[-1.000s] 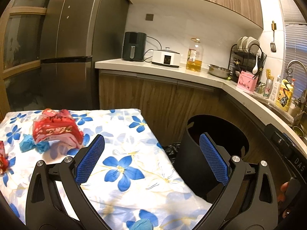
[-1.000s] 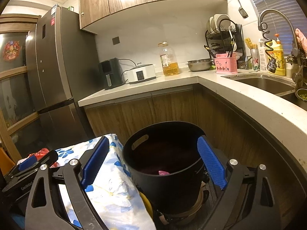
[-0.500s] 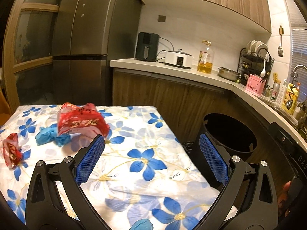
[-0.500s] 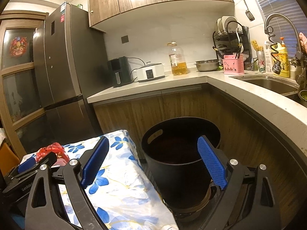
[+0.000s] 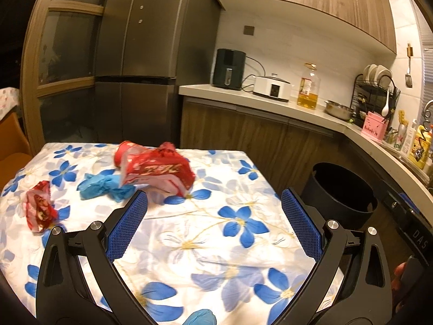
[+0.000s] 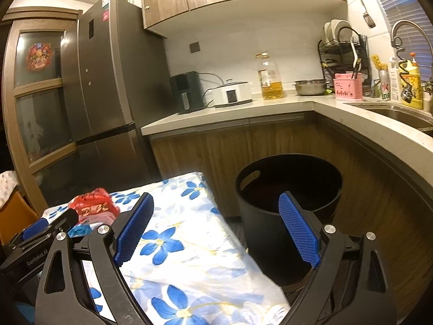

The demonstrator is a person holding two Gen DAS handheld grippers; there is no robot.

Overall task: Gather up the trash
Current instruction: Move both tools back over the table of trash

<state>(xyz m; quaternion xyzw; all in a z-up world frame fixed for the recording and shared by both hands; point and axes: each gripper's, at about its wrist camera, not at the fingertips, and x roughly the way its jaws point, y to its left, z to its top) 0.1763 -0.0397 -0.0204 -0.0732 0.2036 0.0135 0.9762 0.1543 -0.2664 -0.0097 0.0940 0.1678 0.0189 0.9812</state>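
Trash on the table (image 5: pixel 189 246), flowered cloth: big red wrapper (image 5: pixel 158 169) near the far edge, about mid-width, crumpled and propped up. Red cup (image 5: pixel 121 153) lies on its side just behind it, touching or nearly, cannot tell. Blue glove (image 5: pixel 104 185) bunched just left of the wrapper, its right end against or under it. Small red wrapper (image 5: pixel 39 208) alone toward the left edge, well apart from the rest. Another blue scrap (image 5: pixel 201 317) at the near edge, cut off by the frame, cannot tell what it is.

My left gripper (image 5: pixel 213 222) hangs above the near-middle of the table, fingers spread wide, empty. Left finger tip sits just short of the glove and big wrapper in the view. Bare cloth between my fingers and out to the right edge, lots of room there.

My right gripper (image 6: pixel 216 233) is wide too, nothing in it, over the table's right edge; left finger over cloth, right finger in front of the black bin (image 6: pixel 289 189).

Bin stands on the floor just off the table's right edge, between table and wooden cabinets, mouth open, inside dark. Narrow gap between table edge and bin wall. Counter (image 6: pixel 270 105) curves round behind and to the right of the bin.

Fridge (image 5: pixel 140 59) stands past the table's far edge.
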